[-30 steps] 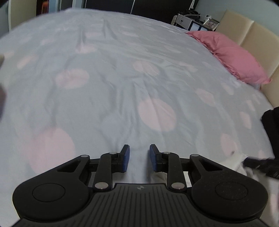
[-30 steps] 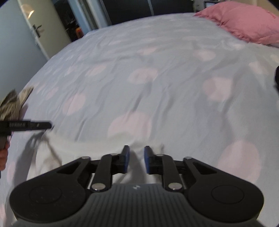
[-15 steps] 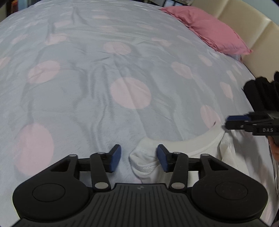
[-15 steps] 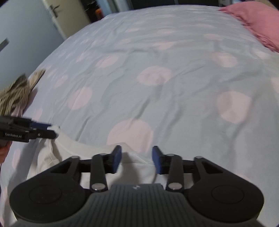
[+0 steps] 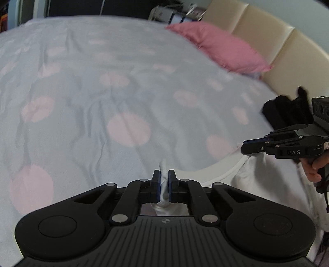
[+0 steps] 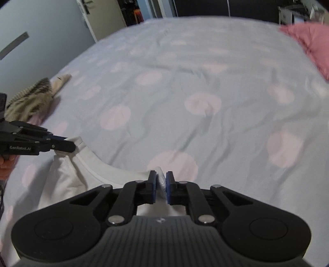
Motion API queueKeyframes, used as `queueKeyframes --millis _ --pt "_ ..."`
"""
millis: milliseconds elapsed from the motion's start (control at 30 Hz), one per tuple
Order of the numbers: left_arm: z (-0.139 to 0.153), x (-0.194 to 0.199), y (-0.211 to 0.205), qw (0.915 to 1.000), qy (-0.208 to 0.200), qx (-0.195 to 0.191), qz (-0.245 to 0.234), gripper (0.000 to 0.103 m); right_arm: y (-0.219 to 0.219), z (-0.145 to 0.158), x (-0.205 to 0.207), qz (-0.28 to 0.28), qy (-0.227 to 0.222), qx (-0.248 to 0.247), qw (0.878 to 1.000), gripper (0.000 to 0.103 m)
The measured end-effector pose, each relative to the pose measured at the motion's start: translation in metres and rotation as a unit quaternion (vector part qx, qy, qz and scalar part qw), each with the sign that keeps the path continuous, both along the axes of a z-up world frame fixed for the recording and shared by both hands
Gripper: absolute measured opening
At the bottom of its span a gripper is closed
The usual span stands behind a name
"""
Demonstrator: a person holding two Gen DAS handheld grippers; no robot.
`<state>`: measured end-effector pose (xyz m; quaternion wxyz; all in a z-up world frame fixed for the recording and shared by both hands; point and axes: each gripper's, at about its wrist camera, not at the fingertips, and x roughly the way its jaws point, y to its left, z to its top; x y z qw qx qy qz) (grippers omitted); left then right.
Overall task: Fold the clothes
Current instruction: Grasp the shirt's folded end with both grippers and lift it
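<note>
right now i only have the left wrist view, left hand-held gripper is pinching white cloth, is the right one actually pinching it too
Observer: Yes. In the right wrist view the right hand-held gripper has just closed its jaws on a bunched edge of the white garment.
Operator: anything off to my left on the bed
Observer: A striped brownish garment lies crumpled near the bed's far left edge, apart from the white one.
Operator: what's past that edge
Observer: A pale door with a handle, beside a dark doorway.
</note>
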<state>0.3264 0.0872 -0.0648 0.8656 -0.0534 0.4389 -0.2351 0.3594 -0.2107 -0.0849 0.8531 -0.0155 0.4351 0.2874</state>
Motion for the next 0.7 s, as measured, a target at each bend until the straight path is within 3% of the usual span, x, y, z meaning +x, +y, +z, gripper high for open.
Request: queueKeyframes --millis 167,400,533,700 --pt "0.056 -0.038 0.004 0.998 -0.051 -0.016 -0.034 0.005 -0.015 0.058 -0.039 0.026 -0.041 0.014 0.999 0.011" --pt "0.119 -0.123 0.003 0.9894 -0.111 -0.015 -0.092 0.005 -0.033 0.118 -0.131 0.068 -0.098 0.026 0.993 0.011" --pt "0.142 -0.178 0.0 0.9834 -0.134 -0.011 -0.122 0.005 -0.046 0.138 -0.184 0.073 -0.117 0.042 0.99 0.011" --pt "0.147 -0.239 -0.005 0.9776 -0.133 0.0 -0.163 0.005 -0.058 0.142 -0.247 0.092 -0.126 0.046 0.987 0.011"
